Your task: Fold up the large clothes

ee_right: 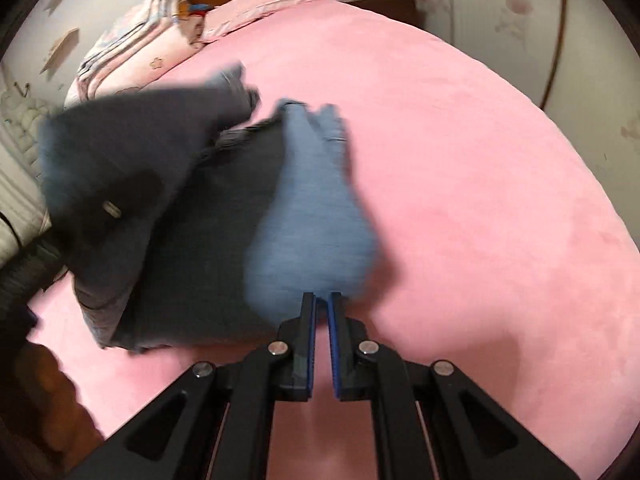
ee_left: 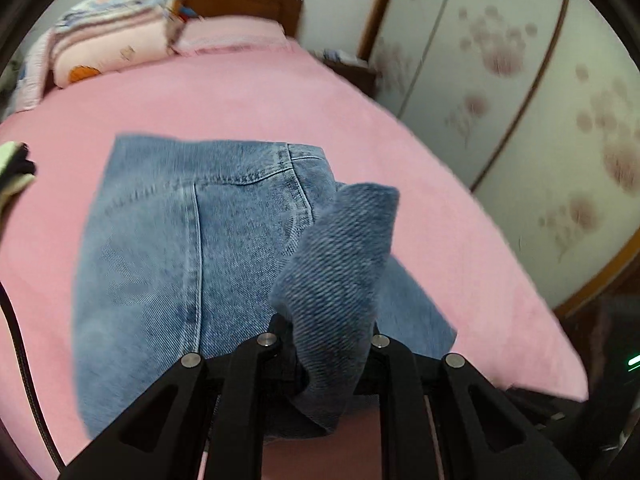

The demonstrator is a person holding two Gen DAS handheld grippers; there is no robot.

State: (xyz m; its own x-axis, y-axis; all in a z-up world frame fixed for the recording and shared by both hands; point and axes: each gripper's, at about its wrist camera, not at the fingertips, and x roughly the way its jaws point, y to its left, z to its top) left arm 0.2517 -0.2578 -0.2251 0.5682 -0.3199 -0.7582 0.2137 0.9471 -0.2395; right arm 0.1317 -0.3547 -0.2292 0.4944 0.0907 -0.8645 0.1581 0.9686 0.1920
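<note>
**A:** What do your fingers have?

**B:** My left gripper (ee_left: 326, 340) is clamped on a bunched fold of the jeans (ee_left: 192, 248); the denim fills the gap, so the pads are hidden. My right gripper (ee_right: 321, 300) is nearly closed, pinching a lighter, hanging tail of the same jeans (ee_right: 308, 216) at the fingertips (ee_right: 307, 308).

**A:** What could go wrong?

**B:** The right hold is thin, only at the tips. Denim is heavy, and I judge a quick swing could pull it free. The blur suggests I'm moving fast.

**A:** And the rest?

**B:** The body of the jeans lies flat on the pink bed (ee_left: 240, 96), with the lifted parts above it. Both grippers point forward and slightly down, angled over the bed.
</note>
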